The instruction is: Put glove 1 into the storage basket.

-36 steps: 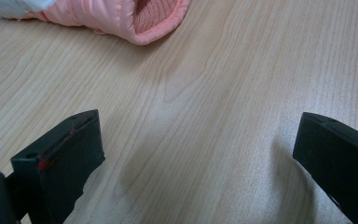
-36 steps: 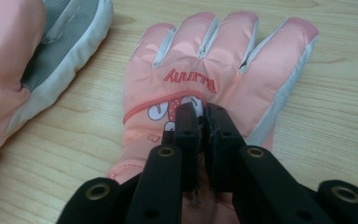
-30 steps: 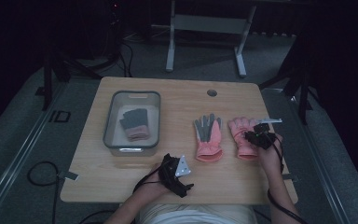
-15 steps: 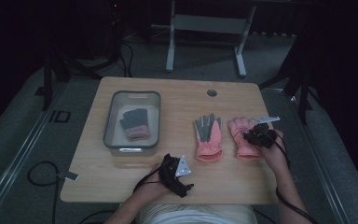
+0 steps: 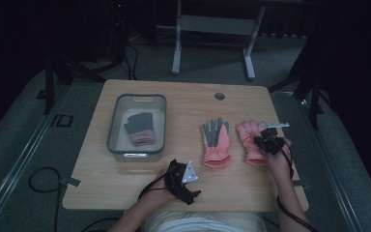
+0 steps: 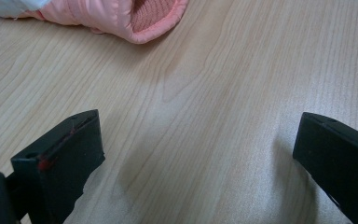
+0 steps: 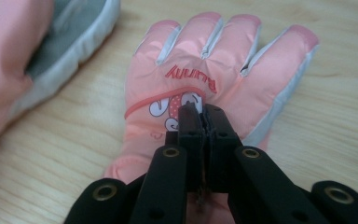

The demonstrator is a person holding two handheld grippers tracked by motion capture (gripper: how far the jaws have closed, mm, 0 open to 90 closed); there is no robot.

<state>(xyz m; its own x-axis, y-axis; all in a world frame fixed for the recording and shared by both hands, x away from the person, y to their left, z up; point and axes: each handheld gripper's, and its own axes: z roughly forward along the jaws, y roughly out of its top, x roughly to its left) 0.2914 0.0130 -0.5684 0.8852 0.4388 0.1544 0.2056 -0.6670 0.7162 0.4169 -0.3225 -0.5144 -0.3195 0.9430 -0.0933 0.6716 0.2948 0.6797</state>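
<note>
**A:** ok so what's different from a second back? The right hand-held gripper (image 7: 204, 114) looks like it barely shifted over that pink glove (image 7: 214, 70).

**B:** Yeah, the hand hardly moved, but the jaws did. They've just been closing, and now they're clenched tight together, black pads face to face. They sit right on the back of the glove, at the cartoon print just below the "Bunny" lettering. Whether they've pinched a fold of the fabric or are simply pressed shut on top of it, I can't tell.

**A:** And the glove itself?

**B:** Lying flat on the bench (image 5: 183, 104), back up, fingers pointing away from the gripper. Same spot as before. Its twin, the second pink glove (image 5: 216, 142), lies palm up with the grey side showing, just beside the right gripper on its left. Hasn't budged either.

**A:** Left one?

**B:** The left hand-held gripper (image 5: 182, 178) is parked on the near edge of the bench like in the earlier frames, jaws spread wide with bare wood between them. The cuff of that second glove is ahead of it.

**A:** The tray (image 5: 136, 153)?

**B:** Off to the left beyond the left gripper, with a grey glove (image 5: 140, 128) inside. Unchanged.
</note>
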